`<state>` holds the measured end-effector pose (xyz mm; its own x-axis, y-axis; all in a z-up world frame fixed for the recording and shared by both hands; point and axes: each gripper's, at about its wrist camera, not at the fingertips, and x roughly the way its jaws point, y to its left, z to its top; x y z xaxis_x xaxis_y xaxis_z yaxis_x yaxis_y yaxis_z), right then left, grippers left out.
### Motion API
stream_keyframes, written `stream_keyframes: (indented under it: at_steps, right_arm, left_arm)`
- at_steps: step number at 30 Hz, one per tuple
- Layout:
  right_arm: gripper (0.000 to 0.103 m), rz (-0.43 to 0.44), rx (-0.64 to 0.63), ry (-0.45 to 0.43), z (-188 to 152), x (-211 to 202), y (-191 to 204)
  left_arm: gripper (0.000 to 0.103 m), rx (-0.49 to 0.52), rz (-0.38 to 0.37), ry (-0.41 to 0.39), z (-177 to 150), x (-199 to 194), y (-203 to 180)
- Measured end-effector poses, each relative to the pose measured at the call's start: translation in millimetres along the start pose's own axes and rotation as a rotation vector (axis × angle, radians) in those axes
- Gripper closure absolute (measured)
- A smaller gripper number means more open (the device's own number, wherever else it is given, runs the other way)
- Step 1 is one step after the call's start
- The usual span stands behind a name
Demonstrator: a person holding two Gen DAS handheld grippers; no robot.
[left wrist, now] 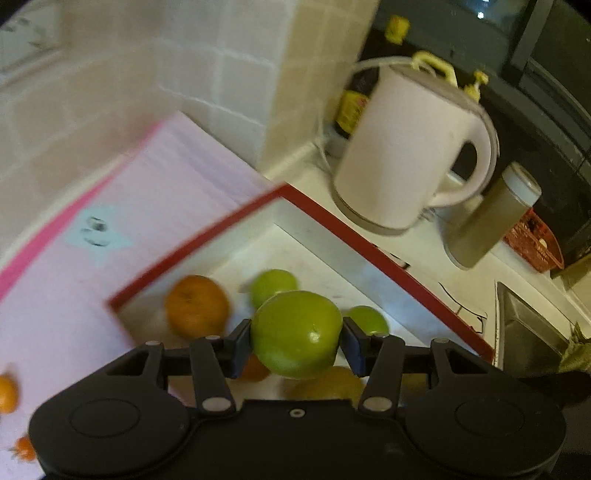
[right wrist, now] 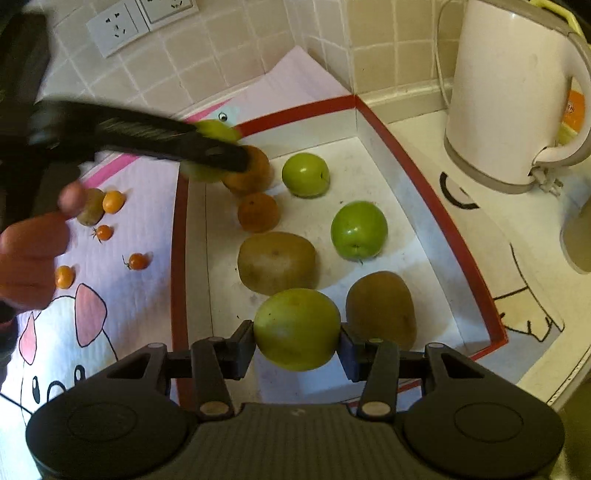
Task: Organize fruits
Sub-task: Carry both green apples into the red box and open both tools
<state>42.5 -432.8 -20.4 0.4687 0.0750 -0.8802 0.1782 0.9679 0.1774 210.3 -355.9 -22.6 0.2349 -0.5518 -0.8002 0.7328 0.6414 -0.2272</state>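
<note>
Left tongs and right tongs each clamped a green fruit — red-rimmed tray below, kettle beside.

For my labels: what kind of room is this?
Most likely a home kitchen: a white electric kettle on a pale countertop, white wall sockets on beige tiles, a metal sink.

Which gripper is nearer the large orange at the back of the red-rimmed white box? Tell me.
Left. The left gripper, holding a green apple, hovers right beside the large orange. The right gripper, shut on another green apple, is at the box's near end.
</note>
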Motion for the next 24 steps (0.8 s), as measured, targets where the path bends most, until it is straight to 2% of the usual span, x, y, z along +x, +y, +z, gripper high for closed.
stream_keyframes:
  at_steps: [9,14,24]
  right_arm:
    - [0.054,0.045,0.011,0.03,4.3,15.2,-6.4]
    - [0.054,0.05,0.011,0.048,4.8,21.6,-6.4]
    - [0.054,0.032,0.003,0.074,8.6,36.3,-3.8]
  left_arm:
    - [0.043,-0.092,-0.074,0.184,10.5,65.0,2.2]
    - [0.043,-0.091,-0.041,0.18,14.6,71.7,1.3]
    - [0.043,-0.025,0.007,0.176,12.4,78.6,-0.8]
